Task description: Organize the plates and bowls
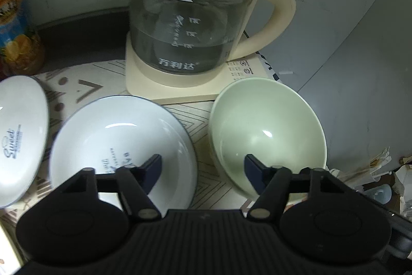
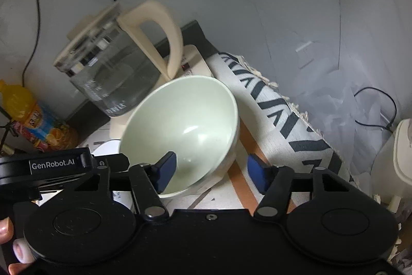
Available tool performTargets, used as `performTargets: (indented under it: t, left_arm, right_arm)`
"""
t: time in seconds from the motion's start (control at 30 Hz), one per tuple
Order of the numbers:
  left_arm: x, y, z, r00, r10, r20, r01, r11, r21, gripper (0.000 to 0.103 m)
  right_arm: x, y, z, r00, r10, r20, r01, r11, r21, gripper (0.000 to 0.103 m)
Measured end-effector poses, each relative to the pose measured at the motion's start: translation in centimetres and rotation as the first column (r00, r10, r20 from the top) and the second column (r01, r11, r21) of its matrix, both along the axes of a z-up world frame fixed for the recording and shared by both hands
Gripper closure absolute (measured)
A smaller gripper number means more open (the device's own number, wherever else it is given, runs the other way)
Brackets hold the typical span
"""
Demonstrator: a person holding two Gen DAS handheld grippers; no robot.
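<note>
The left gripper point(image 1: 203, 169) is hovering spread wide, the white bowl point(image 1: 121, 146) at its 9 o'clock. The right gripper point(image 2: 211, 172) is straddling the green bowl's point(image 2: 185, 125) rim, fingers apart, below the kettle point(image 2: 113, 68).

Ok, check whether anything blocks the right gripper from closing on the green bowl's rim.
Nothing visible does. The right gripper is open and straddles the green bowl's near rim, one finger inside, one outside. The kettle stands behind the bowl, out of the way.

Left gripper point(image 1: 203, 169) has its fingers point(image 1: 152, 169) spread wide, gripping nothing; right gripper point(image 2: 211, 172) likewise spread, blue fingers point(image 2: 166, 170) well apart, nothing clamped.
</note>
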State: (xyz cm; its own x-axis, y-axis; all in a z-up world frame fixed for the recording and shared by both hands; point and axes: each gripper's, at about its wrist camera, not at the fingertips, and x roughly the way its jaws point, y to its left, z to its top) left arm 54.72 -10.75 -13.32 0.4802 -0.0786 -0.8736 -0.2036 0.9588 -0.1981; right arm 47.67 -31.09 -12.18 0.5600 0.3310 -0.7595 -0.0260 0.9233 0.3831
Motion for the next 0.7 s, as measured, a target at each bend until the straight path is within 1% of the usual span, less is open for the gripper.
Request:
performTargets:
  t: [0.03,0.1,0.13,0.17,0.2,0.23,0.27,0.3,0.4,0.6,0.7]
  left_arm:
    - [0.2,-0.2,-0.2,1.000,-0.004,-0.006,0.004,1.000,-0.003,0.043]
    - [0.4,-0.5,-0.7,0.999,-0.011,-0.031,0.011,1.000,-0.015,0.058]
    - [0.5,-0.7,-1.0,0.999,-0.017,-0.043,0.016,1.000,-0.026,0.061]
    - [0.5,-0.8,-1.3,0.998,-0.022,-0.051,0.020,0.999,-0.032,0.066]
    - [0.4,-1.0,-1.5,0.998,-0.023,-0.053,0.021,0.999,-0.038,0.071]
    - [0.4,-1.0,-1.7,0.998,-0.022,-0.052,0.019,0.999,-0.049,0.074]
    - [0.4,-1.1,-1.7,0.998,-0.020,-0.052,0.017,0.998,-0.064,0.083]
    - [0.4,-1.2,-1.7,0.998,-0.016,-0.053,0.013,0.997,-0.070,0.086]
    - [0.3,-1.5,-1.4,0.999,-0.010,-0.054,0.008,0.999,-0.050,0.086]
    - [-0.7,-1.6,-0.3,0.999,-0.010,-0.030,0.008,0.999,-0.052,0.086]
    - [-1.2,-1.4,0.5,1.000,0.004,-0.029,-0.006,0.998,-0.062,0.086]
  right_arm:
    - [0.2,0.0,-0.2,1.000,-0.002,-0.007,0.002,1.000,0.001,0.050]
    - [0.4,0.0,-0.7,1.000,-0.004,-0.014,0.004,1.000,0.005,0.054]
    - [0.5,0.1,-0.9,1.000,-0.006,-0.019,0.006,1.000,0.008,0.058]
    - [0.6,0.1,-1.3,1.000,-0.008,-0.030,0.008,1.000,0.012,0.061]
    - [0.7,0.2,-1.6,0.999,-0.009,-0.041,0.009,1.000,0.017,0.069]
    - [0.7,0.2,-1.9,0.999,-0.006,-0.051,0.007,0.999,0.032,0.071]
    - [0.6,0.2,-2.1,0.999,-0.007,-0.054,0.009,0.999,0.046,0.071]
    - [0.5,0.3,-2.1,0.999,-0.007,-0.048,0.010,0.999,0.047,0.072]
    - [0.4,0.4,-1.9,0.999,0.002,-0.043,0.000,0.999,0.041,0.072]
    - [-0.2,0.1,-0.8,1.000,-0.002,-0.012,0.003,0.999,0.050,0.073]
    - [-0.9,0.2,0.0,1.000,0.001,0.008,-0.002,0.999,0.048,0.073]
